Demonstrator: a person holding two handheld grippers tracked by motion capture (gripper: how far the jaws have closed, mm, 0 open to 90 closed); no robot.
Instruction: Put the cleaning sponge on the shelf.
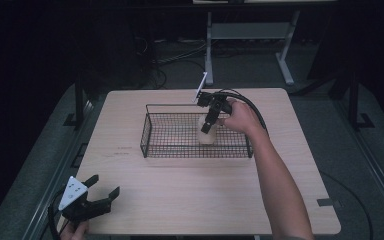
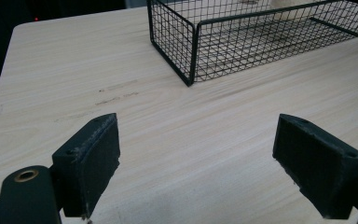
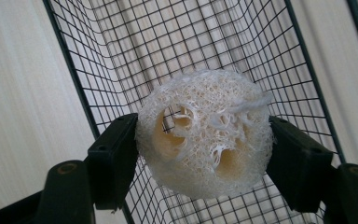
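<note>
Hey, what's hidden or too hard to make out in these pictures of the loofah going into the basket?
- High view: the loofah is partly covered by the right gripper; whether it touches the basket floor is unclear.
- Right gripper view: the loofah's back side is hidden, and it blocks the mesh behind.
- Left gripper view: the basket's far end is cut off by the top edge.
- High view: the left gripper hides most of its hand.

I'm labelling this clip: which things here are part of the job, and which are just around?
In the job: loofah piece, clamped in the right claw; black wire basket beneath it.

Just around: left claw, open and idle at the table edge; desk frame behind.
</note>
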